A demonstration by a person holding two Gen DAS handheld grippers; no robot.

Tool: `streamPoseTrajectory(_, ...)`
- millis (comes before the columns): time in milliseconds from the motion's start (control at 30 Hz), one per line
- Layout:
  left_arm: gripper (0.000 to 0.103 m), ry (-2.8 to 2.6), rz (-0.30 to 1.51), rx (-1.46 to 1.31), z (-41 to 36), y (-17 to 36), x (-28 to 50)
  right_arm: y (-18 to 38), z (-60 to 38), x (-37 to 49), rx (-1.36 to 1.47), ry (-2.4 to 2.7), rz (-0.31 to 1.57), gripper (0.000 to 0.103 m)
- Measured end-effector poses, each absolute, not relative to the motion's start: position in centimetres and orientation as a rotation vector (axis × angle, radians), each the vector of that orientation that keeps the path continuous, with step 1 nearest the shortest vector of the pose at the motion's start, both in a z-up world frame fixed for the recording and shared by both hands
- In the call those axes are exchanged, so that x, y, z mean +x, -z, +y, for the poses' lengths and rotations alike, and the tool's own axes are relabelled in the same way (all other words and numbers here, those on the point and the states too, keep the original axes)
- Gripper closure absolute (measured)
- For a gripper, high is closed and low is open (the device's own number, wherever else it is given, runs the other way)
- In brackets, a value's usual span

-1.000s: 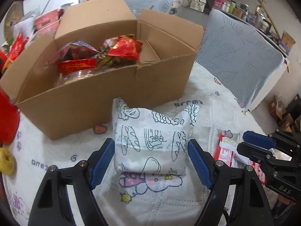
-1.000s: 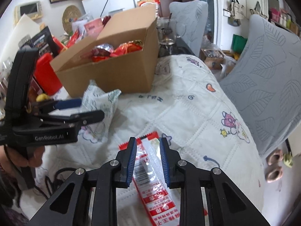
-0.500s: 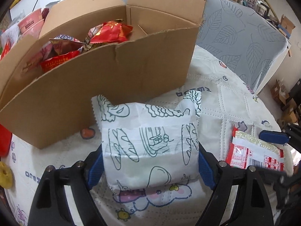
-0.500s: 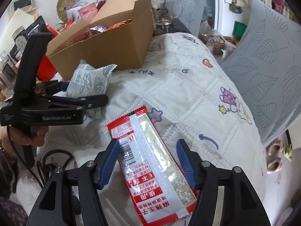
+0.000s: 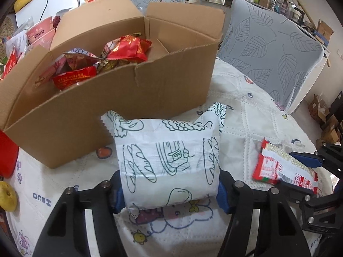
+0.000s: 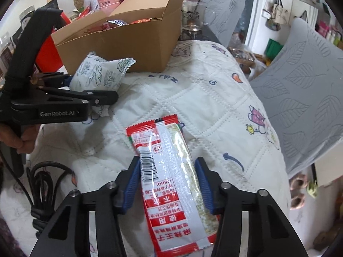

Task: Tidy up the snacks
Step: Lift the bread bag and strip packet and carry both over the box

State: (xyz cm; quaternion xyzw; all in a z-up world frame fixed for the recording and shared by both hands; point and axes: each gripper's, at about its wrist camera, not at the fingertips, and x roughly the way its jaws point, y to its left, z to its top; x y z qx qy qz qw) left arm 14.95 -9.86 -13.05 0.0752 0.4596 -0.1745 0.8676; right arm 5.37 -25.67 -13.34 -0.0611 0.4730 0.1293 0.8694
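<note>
A white bread packet with line drawings sits between the blue pads of my left gripper, which is shut on it and holds it just off the quilted cloth; it also shows in the right wrist view. A red and clear snack sachet lies on the cloth between the pads of my right gripper, which touch its two long edges. The sachet also shows in the left wrist view. An open cardboard box holding red snack packs stands behind the bread packet.
A quilted white cloth covers the table. A grey leaf-pattern chair stands at the right edge. A red container and a yellow fruit sit at the left. A black cable lies near the front left.
My left gripper closed on the bread packet and raised it slightly. My right gripper opened, moved forward over the sachet, and now closes against its sides.
</note>
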Motion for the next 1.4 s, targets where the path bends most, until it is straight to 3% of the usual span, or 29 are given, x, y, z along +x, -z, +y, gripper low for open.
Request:
streamPoseTrajectory(533, 0.039, 0.378, 0.883, 0.143, -9.1, 8.0, 8.5, 10.2, -24.9, 2.6, -0.035, -0.275, 0.865, 0.056)
streamPoseTrajectory(1400, 0.039, 0.265, 0.670, 0.052, -1.1, 0.3, -2.3, 2.2, -18.2, -4.0, -0.019, -0.429, 0.619, 0.056)
